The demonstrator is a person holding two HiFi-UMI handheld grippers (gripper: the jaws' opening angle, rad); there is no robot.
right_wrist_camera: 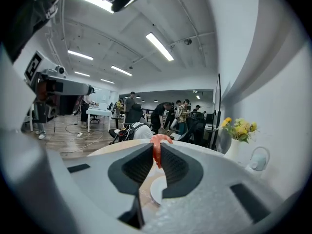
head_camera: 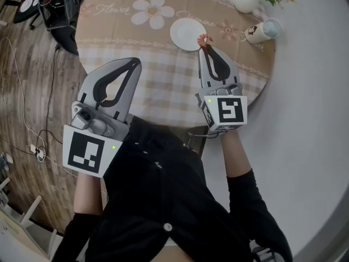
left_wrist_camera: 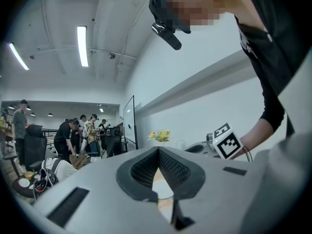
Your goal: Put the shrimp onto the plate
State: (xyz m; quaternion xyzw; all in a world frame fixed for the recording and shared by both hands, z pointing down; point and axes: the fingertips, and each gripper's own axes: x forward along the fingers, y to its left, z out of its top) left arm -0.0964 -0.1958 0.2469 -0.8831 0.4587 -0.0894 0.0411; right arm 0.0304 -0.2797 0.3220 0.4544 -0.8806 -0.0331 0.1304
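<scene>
Right tool pinches a curled orange-red shrimp, while left tool is clenched empty.

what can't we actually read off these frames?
Shrimp: right gripper view, lower part hidden between the jaws of the right gripper.
Plate: head view cannot show whether the shrimp hangs above it or touches it.
Vase: head view, cut off by the top edge.
Cup print: head view, too small.
</scene>
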